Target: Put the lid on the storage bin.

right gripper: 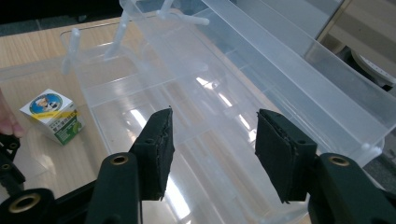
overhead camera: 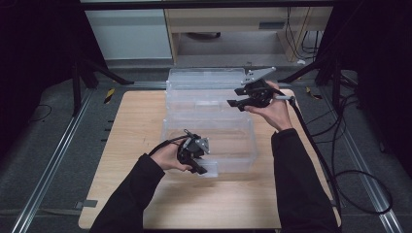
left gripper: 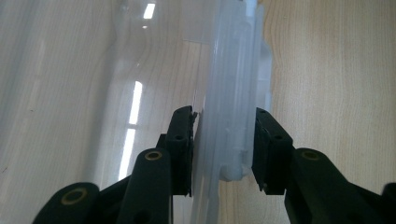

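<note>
My left gripper clamps the near rim of the clear plastic storage box on the wooden table. My right gripper hangs wide open, holding nothing, above the box's far end, seemingly over its raised lid.

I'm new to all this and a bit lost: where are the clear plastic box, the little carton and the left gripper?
clear plastic box (overhead camera: 233,127), high view, its near-side wall.
little carton (right gripper: 52,115), right gripper view, its top face.
left gripper (left gripper: 223,149), left gripper view, between its fingertips.
</note>
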A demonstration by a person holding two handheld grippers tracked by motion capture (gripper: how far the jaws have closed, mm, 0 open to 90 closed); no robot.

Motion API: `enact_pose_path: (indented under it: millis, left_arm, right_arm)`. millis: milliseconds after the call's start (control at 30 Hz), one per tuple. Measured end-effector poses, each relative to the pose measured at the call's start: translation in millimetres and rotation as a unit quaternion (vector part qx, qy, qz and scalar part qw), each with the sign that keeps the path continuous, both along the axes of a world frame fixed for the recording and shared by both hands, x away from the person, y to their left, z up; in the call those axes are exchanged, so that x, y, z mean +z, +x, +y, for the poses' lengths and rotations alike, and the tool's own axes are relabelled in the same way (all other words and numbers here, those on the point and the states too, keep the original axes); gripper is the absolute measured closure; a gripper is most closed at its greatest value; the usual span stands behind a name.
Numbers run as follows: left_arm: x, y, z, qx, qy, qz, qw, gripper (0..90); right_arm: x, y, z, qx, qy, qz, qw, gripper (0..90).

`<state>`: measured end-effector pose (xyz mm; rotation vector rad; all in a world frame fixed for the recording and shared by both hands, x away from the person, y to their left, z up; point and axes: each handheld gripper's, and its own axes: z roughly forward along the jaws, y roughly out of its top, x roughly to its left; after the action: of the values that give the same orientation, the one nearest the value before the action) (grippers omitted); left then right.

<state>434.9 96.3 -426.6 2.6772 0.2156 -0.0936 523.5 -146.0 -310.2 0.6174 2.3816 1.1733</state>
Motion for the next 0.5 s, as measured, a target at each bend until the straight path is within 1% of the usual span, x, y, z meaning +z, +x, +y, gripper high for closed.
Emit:
enact_pose_path:
  millis: [33,67,200,233,267,333,433,500]
  left_arm:
    - [0.0,0.0,0.0,0.000,0.000,0.000,1.0000,63.0]
    - [0.3,4.3,0.1,-0.026,-0.002,-0.013,0.9996,63.0]
    - [0.4,4.9,1.1,-0.030,0.000,-0.013,0.9995,63.1]
    - [0.4,4.9,1.1,-0.030,0.000,-0.013,0.9995,63.1]
    - [0.6,5.5,1.3,-0.032,0.002,-0.014,0.9994,63.1]
    - [0.6,5.5,1.3,-0.032,0.002,-0.014,0.9994,63.1]
    - [0.0,5.4,1.7,-0.031,-0.002,-0.015,0.9994,63.1]
    - [-0.4,5.2,2.1,-0.029,-0.005,-0.013,0.9995,63.1]
  right_arm:
    - [0.0,0.0,0.0,0.000,0.000,0.000,1.0000,47.6]
    - [1.2,5.2,2.9,0.007,-0.007,0.006,0.9999,47.9]
    - [2.4,16.2,8.7,0.019,-0.017,0.008,0.9996,48.8]
    - [2.4,16.2,8.7,0.019,-0.017,0.008,0.9996,48.8]
    - [2.8,21.1,12.5,0.025,-0.023,0.012,0.9994,49.5]
    - [2.6,23.9,14.3,0.029,-0.023,0.012,0.9993,49.7]
    - [2.8,34.9,21.1,0.034,-0.036,0.016,0.9987,51.6]
    - [2.9,39.4,23.5,0.037,-0.037,0.019,0.9984,52.1]
